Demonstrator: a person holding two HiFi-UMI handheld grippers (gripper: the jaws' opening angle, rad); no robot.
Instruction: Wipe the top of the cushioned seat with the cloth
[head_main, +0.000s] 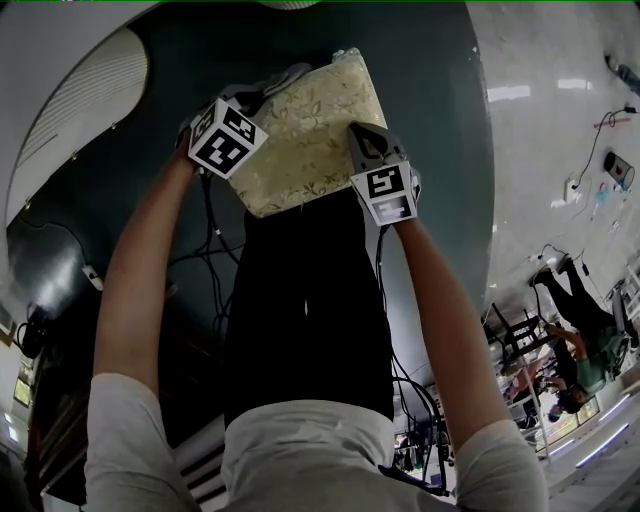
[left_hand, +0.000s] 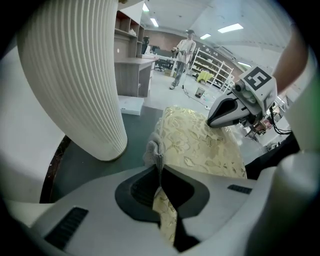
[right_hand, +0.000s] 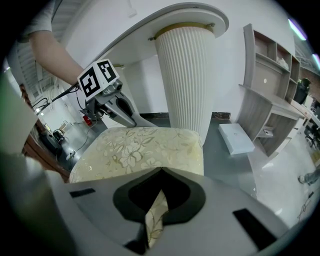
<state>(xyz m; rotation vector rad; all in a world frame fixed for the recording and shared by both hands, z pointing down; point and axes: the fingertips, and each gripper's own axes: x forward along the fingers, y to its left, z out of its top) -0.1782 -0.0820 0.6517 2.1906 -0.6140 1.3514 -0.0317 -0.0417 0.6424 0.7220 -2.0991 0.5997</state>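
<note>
A dark teal floor (head_main: 430, 120) with a smooth, slightly glossy surface fills most of the head view. On it stands a white table whose pedestal (right_hand: 187, 75) is a tall, vertically ribbed cone, narrowing toward the floor under a smooth round top (right_hand: 165, 25).

Just beside the pedestal is the cushioned seat (head_main: 305, 135), a padded square with rounded corners, covered in shiny cream fabric woven with pale gold flowers and leaves. It sits between the two grippers, in front of the person's dark-trousered legs.

The left gripper (left_hand: 159, 167), grey plastic with black pads, is clamped at one side edge of the seat. Its jaws pinch a small bunch of grey, nubbly cloth (left_hand: 153, 149), which pokes out at their tips. A strip of the seat's floral fabric also shows in the gap lower down.

The right gripper (right_hand: 159, 200) is clamped on the opposite edge, with a fold of the floral fabric gripped between its jaws.

The cloth can be made out clearly only in the left gripper view. The right gripper view alone shows the table top, a grey wooden shelf unit (right_hand: 270, 100) and a flat white box (right_hand: 235, 137) on the floor.
</note>
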